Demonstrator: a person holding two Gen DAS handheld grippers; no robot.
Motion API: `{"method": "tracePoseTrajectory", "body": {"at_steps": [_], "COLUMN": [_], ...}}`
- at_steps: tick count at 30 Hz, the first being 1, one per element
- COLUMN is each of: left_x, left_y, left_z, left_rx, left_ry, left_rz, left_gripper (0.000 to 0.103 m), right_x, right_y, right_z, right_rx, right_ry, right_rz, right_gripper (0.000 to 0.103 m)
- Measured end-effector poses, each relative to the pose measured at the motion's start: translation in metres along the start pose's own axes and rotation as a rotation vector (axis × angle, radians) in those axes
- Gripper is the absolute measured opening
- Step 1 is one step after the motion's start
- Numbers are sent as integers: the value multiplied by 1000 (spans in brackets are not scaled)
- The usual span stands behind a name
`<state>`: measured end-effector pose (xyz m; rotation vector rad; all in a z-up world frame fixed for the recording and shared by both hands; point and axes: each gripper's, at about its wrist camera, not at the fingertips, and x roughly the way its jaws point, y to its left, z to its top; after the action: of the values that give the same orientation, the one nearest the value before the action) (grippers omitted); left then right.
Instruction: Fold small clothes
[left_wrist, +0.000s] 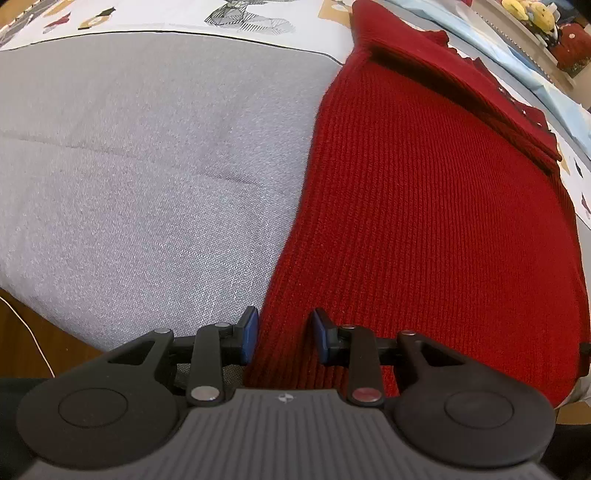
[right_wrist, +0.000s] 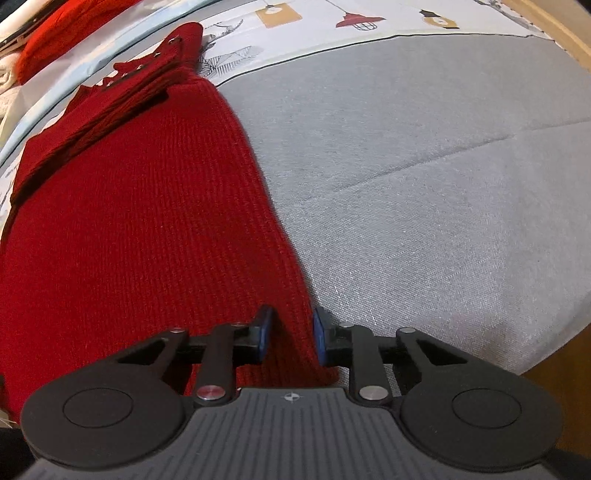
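- A red ribbed knit garment (left_wrist: 424, 221) lies flat on a grey padded mat (left_wrist: 147, 166), which itself sits on a printed sheet (left_wrist: 258, 18). The garment runs lengthwise away from the person, already narrowed into a long panel, with a folded-over flap of the same knit at its far end.
- The left gripper (left_wrist: 282, 334) points steeply down at the near left corner of the garment. Its blue fingers (left_wrist: 250, 328) stand partly open, one just at the outer edge, the other over the knit. A strip of fabric sits between them, but I see gaps, so no pinch yet.
- The right gripper (right_wrist: 291, 334) mirrors it at the near right corner. Its fingers (right_wrist: 264, 328) are narrower apart and straddle the edge strip. The pads look close to the cloth, though a firm grip is not clear.
- The knit looks soft, limp and fairly thick. I judge it light, stretchy along the ribs and in no way fragile. The ribbing should give the pads good friction.
- The two near corners seem the sensible hold: pinching all layers there would let the hem lift evenly.
- A shallow bite may catch only the top layer, and uneven lifting would skew the fold.
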<state>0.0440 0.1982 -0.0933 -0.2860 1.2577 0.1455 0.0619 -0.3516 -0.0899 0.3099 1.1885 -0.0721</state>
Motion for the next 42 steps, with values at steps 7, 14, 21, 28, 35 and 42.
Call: {"method": "tracePoseTrajectory", "body": {"at_steps": [7,14,21,28,35,42], "left_x": [-2,-2,-3,-4,-11,-12], "left_y": [0,0,0,0,-3,4], "left_z": [-3,-2,-2,-4,-3,-4], "left_rx": [5,6,8,9,33,-27], "left_ry": [-3,-3,-4,-4,-46,-42], "left_rz": [2,1,2,1,-43,-59], "left_gripper": [34,34,35,35,12,14], "right_x": [2,3,0,1,-4,0], "right_y": [8,14,14,14,11,4], "right_z": [-1,-3,-4,-4,-2,-4], "right_rx": [-51,-77,-82,-85,-61,-34], "right_ry": [3,4,-4,3,-21,10], "right_rz": [-22,-24,1,-1,17,10], "right_gripper": [31,33,15,20,12,18]}}
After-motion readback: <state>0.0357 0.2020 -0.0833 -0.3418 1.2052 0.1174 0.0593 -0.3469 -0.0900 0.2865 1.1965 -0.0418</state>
